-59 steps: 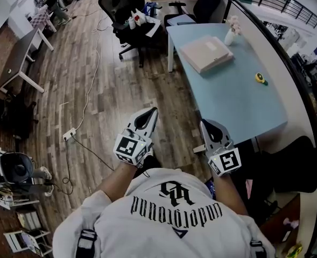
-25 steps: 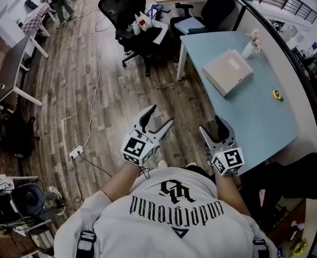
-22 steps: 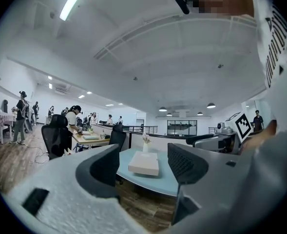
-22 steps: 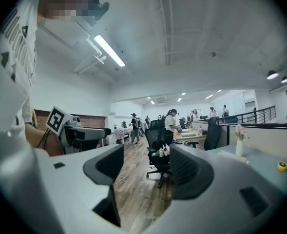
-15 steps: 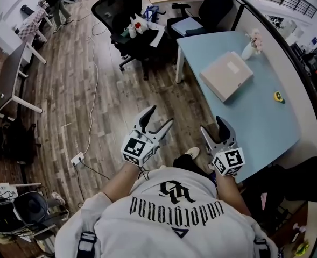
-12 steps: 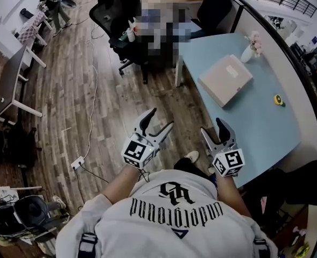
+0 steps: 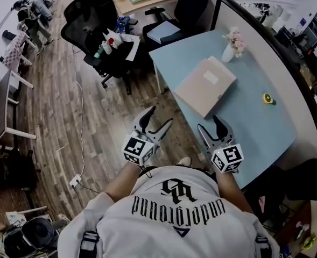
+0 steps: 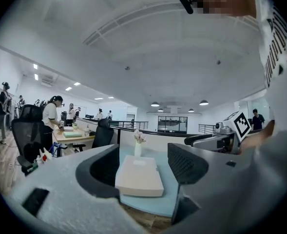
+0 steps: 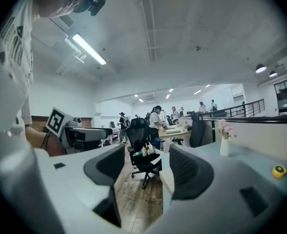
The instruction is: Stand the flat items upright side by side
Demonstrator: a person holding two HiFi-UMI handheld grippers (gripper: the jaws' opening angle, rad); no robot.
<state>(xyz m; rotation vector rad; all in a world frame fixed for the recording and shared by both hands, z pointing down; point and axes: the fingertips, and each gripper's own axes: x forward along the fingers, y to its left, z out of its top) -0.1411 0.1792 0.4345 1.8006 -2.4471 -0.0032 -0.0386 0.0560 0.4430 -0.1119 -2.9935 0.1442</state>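
A brown wooden plank floor (image 7: pixel 56 117) fills most of the head view, and the person stands on it at the near corner of a light blue rectangular table (image 7: pixel 255 128). A black swivel office chair (image 7: pixel 88 28) with small bottles on its seat stands well apart, beyond the table's far end.

The task's thing, a pale beige flat rectangular slab (image 7: pixel 205 86) with a white label on top, lies flat on the table near the floor-side edge, one corner towards the person. It may be a stack of flat pieces; how many cannot be told.

The left gripper (image 7: pixel 159 117) hangs over the floor beside the table with its jaws spread wide and nothing in them; in its own view the slab shows far off through the gap. The right gripper (image 7: pixel 209 123) hovers over the table's near edge, jaws apart and empty, though they have just been closing slightly. Neither touches the slab, so nothing has been stood up yet.

A small white vase of pink flowers (image 7: pixel 231 46) stands just beyond the slab, and a little yellow round tape measure (image 7: pixel 267 98) lies well to its right.

Risks, as I judge them: a sideways nudge could slide the slab off the near edge; tipping it up towards the vase could topple the flowers; thin pieces set on edge on a smooth top may slip flat again unless both grippers steady them
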